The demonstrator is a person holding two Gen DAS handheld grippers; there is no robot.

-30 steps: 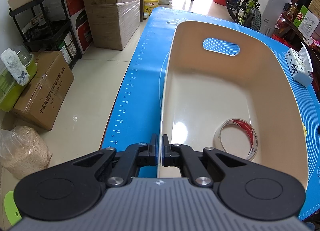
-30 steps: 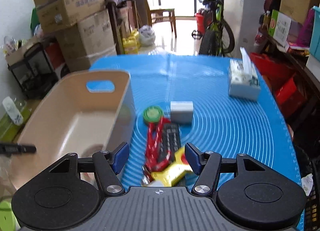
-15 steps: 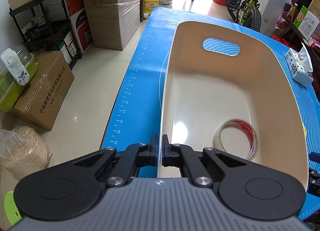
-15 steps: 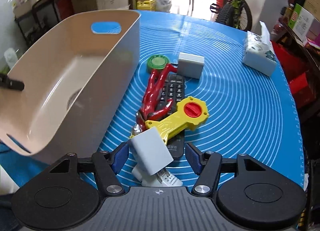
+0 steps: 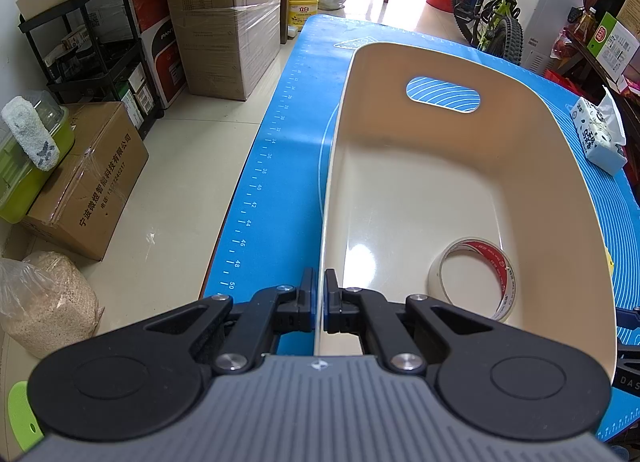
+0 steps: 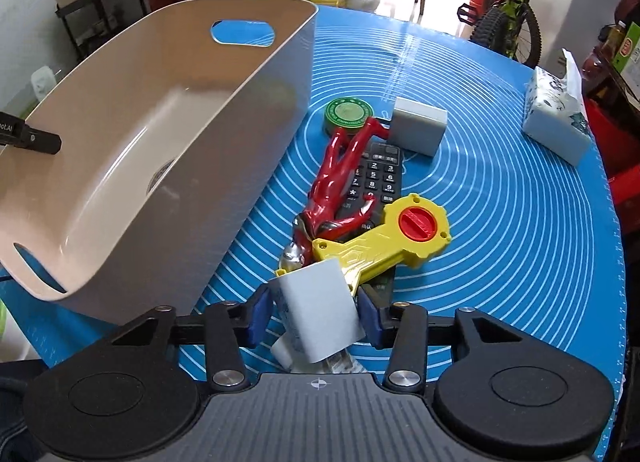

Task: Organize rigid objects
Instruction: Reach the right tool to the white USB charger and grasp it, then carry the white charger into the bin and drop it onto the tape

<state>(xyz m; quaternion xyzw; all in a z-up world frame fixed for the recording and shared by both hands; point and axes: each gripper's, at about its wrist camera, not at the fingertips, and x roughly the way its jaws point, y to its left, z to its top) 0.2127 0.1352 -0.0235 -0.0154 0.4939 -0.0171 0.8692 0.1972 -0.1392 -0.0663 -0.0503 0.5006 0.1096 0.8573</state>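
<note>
My left gripper (image 5: 319, 300) is shut on the near left rim of the beige bin (image 5: 568, 165), which is tilted in the right wrist view (image 6: 256, 57). A tape roll (image 5: 474, 278) lies inside it. My right gripper (image 6: 314, 316) is shut on a white charger block (image 6: 316, 314), low over the blue mat. Just beyond lie a yellow toy key with a red knob (image 6: 396, 238), a red figure (image 6: 340, 181), a black remote (image 6: 376, 181), a green round tin (image 6: 348, 113) and a second white block (image 6: 418, 125).
A tissue pack (image 6: 556, 117) sits at the mat's far right, also in the left wrist view (image 5: 598, 133). Cardboard boxes (image 5: 88, 177), a black shelf rack (image 5: 100, 49) and a bag of grain (image 5: 44, 302) stand on the floor left of the table. A bicycle (image 6: 504, 17) stands behind.
My right gripper dropped towards the mat and its jaws closed on the white charger block. The left gripper and the bin stayed still.
</note>
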